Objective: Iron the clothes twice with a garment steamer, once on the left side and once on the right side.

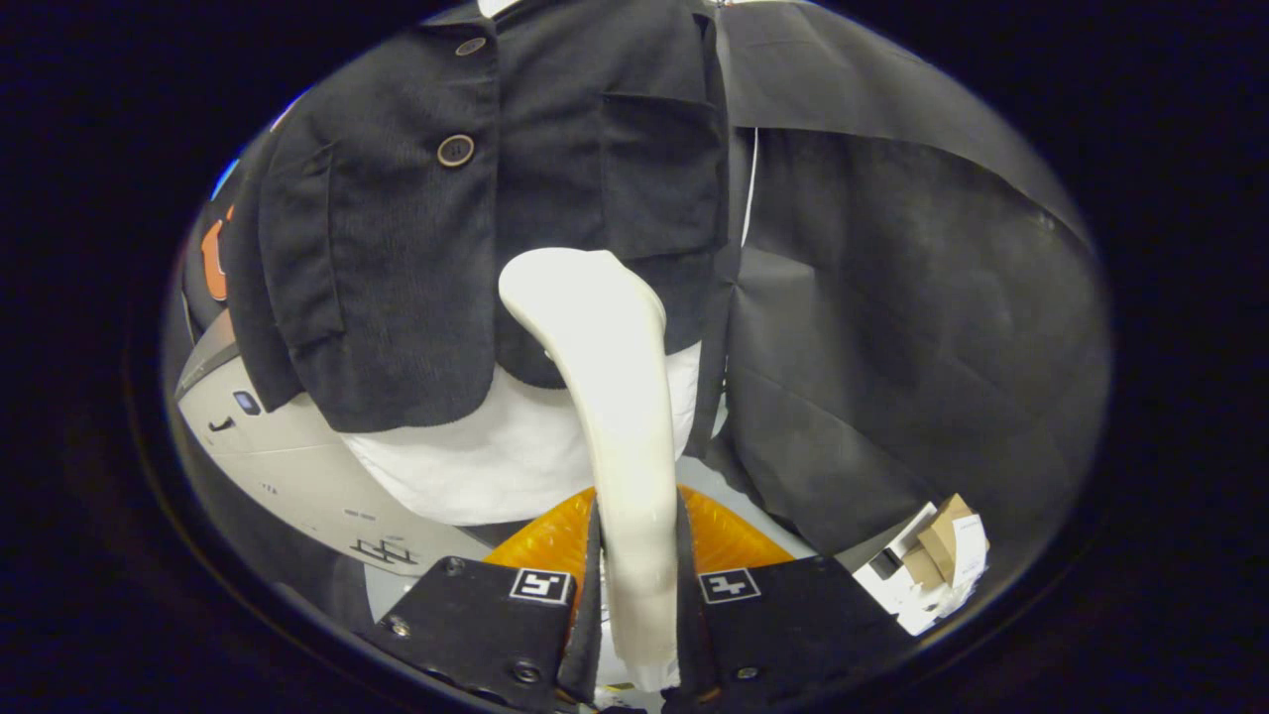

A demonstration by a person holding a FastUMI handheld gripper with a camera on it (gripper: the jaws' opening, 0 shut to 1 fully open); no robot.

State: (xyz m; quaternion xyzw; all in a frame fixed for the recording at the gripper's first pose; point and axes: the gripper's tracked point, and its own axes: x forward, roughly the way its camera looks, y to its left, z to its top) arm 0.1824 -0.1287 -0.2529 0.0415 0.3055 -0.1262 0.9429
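The gripper (639, 585) is pinching the garment steamer (605, 397) handle (both fingers pressing), its head nearing the black jacket (416, 248); glide slowly, staying flush.

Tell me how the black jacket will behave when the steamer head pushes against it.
The black jacket hangs loose over a white garment, so it will probably give and swing rather than resist. Its napped fabric looks fairly thick, likely dragging slightly under the steamer, which the gripper grips.

jacket (416, 228) ahead — steamer (615, 397) between fingers (585, 595)
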